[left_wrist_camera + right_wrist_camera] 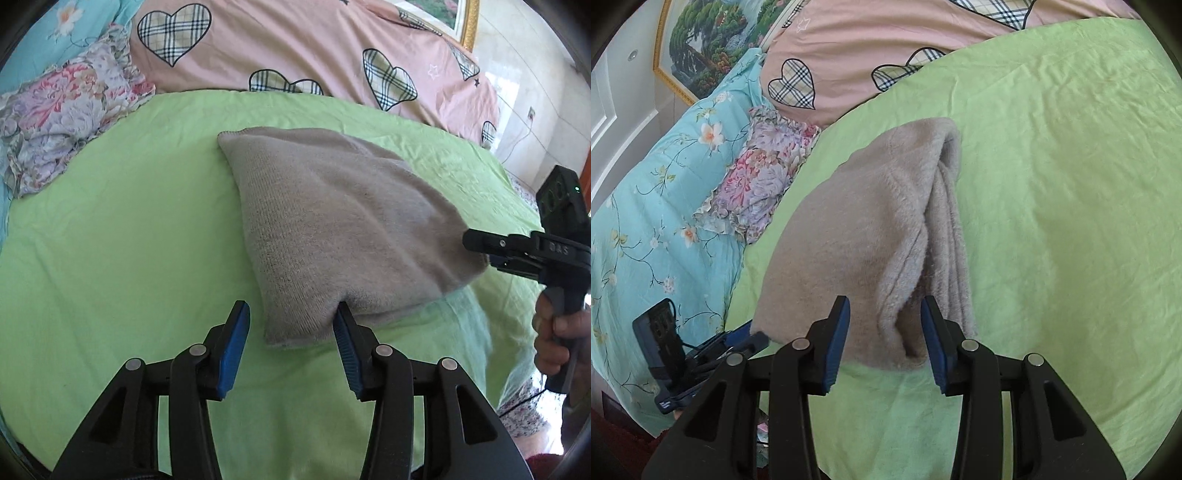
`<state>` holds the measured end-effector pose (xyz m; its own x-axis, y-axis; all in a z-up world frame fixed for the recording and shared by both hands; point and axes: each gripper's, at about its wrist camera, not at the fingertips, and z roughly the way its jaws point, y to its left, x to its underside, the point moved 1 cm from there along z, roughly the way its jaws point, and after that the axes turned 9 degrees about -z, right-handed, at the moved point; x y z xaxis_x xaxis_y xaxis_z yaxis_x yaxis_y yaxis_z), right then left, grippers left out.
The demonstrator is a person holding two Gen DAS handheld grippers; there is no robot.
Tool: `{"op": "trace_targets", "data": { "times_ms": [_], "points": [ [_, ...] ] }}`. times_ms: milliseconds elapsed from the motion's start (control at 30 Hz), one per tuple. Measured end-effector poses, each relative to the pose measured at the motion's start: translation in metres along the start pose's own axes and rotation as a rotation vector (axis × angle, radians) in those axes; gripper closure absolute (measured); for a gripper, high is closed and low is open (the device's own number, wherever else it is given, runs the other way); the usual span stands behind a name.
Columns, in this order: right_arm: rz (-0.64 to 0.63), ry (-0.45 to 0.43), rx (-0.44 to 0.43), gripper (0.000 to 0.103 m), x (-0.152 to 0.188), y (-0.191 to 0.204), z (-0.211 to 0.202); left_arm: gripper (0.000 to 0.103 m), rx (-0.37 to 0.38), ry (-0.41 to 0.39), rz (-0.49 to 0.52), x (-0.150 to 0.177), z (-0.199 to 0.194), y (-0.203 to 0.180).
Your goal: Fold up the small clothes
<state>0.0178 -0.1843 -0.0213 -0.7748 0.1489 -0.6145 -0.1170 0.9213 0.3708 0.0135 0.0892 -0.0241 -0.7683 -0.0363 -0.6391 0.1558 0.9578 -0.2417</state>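
A beige knitted garment (332,221) lies folded into a thick pad on the green sheet (110,240). My left gripper (291,310) is open, its fingers on either side of the garment's near corner. In the right wrist view the same garment (857,240) shows stacked folded edges on its right side. My right gripper (884,306) is open at the garment's near end, with the folded edge between its blue pads (838,332). The right gripper also shows in the left wrist view (476,240) at the garment's right edge. The left gripper shows in the right wrist view (746,339) at the lower left.
A pink quilt with plaid hearts (295,48) lies behind the green sheet. A floral pillow (66,122) and a turquoise flowered cover (657,221) lie to the left. A framed picture (709,48) hangs on the wall. The bed's edge drops off at the right (517,369).
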Motion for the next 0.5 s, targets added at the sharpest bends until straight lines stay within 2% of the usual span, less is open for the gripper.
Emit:
{"op": "trace_targets", "data": {
  "times_ms": [67,200,300,367,500],
  "points": [
    [-0.001,0.002,-0.007,0.062,0.002,0.002,0.004,0.054,-0.028,0.007,0.015,0.004,0.008,-0.001],
    [0.004,-0.002,-0.020,0.062,0.005,0.001,0.005,0.054,-0.020,0.011,0.076,0.016,0.003,-0.007],
    [0.009,-0.008,-0.028,0.062,0.006,-0.001,0.004,0.054,-0.035,0.021,0.012,0.011,0.008,0.003],
    [0.016,-0.008,-0.033,0.062,0.007,-0.001,0.006,0.054,-0.021,0.019,-0.069,0.002,0.011,0.014],
    [0.019,-0.014,-0.043,0.062,0.008,0.001,0.007,0.059,-0.013,0.032,-0.113,-0.006,0.015,0.016]
  ]
}}
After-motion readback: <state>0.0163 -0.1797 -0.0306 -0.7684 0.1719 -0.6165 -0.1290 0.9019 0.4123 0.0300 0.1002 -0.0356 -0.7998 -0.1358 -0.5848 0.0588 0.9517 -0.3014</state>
